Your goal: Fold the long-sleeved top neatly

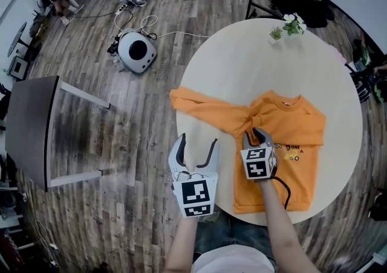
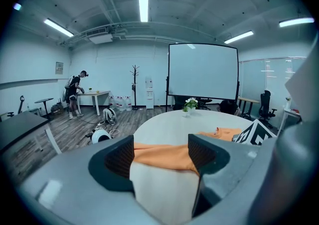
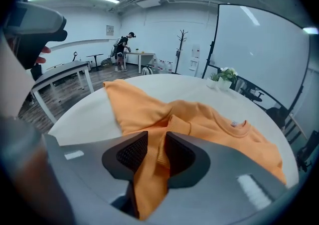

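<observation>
An orange long-sleeved top [image 1: 285, 125] lies front-up on the round pale table [image 1: 242, 66], with one sleeve [image 1: 196, 104] stretched out toward the table's left edge. My right gripper [image 1: 254, 136] is shut on a bunched fold of orange fabric near the top's left shoulder. In the right gripper view the ribbed cuff edge [image 3: 164, 139] is pinched at my right gripper [image 3: 156, 152]. My left gripper [image 1: 197, 144] stands open at the table's near-left edge, short of the sleeve. Between its jaws, my left gripper [image 2: 162, 150] holds nothing, with the sleeve [image 2: 159, 156] beyond.
A small potted plant [image 1: 289, 26] stands at the table's far edge. On the wooden floor to the left are a round white device [image 1: 136, 52] with cables and a dark table [image 1: 30, 127]. A person [image 2: 75, 92] stands far back by a desk.
</observation>
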